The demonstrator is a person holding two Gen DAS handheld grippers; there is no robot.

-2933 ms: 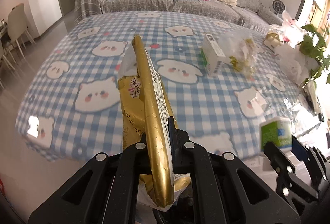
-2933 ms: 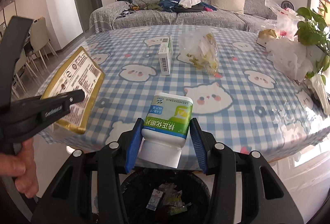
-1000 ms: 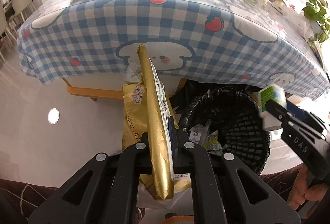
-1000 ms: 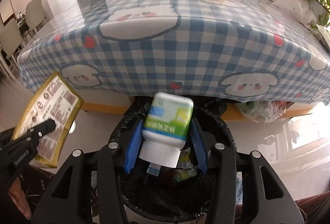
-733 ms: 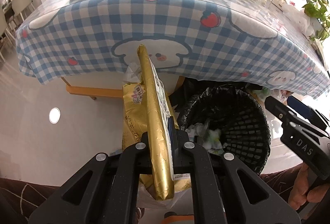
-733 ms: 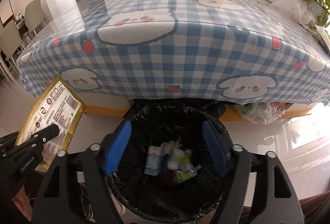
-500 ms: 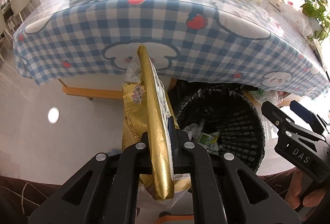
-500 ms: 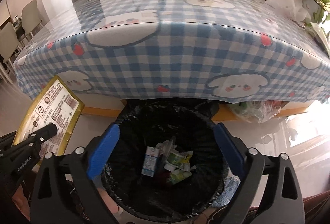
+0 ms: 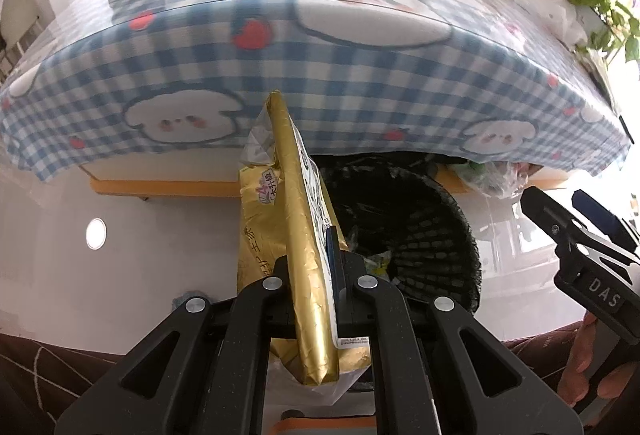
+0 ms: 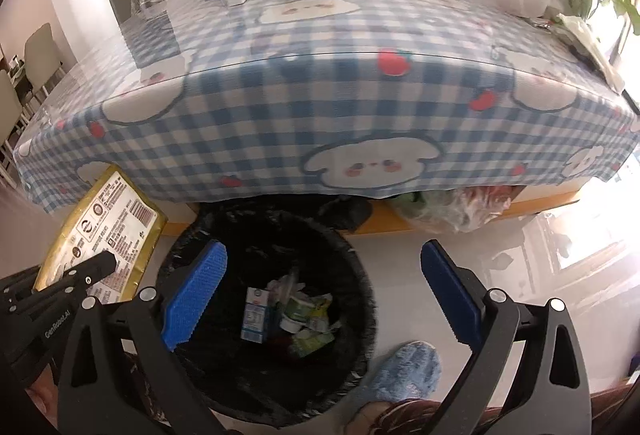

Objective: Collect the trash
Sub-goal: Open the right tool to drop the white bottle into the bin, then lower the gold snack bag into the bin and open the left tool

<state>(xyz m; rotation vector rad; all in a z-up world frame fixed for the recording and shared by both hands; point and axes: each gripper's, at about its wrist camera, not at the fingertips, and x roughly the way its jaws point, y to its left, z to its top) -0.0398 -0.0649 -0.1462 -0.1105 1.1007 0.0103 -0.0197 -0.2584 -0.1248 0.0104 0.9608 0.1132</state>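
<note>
Right wrist view — checked tablecloth [image 10: 320,107] over bin [image 10: 360,275]; right fingers [image 10: 448,275] just spread, empty; left fingers [image 9: 334,255] clamp gold packet [image 9: 296,219].

"DAS" on right hand-held gripper [image 9: 560,213]

At lower centre the right gripper [image 10: 322,293], its blue jaws just opened with nothing between, hangs over the black bin [image 10: 224,367] holding cartons.

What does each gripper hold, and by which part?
Left gripper: gold packet, pinched at its lower end. Right gripper: nothing; its jaws have just opened.
</note>
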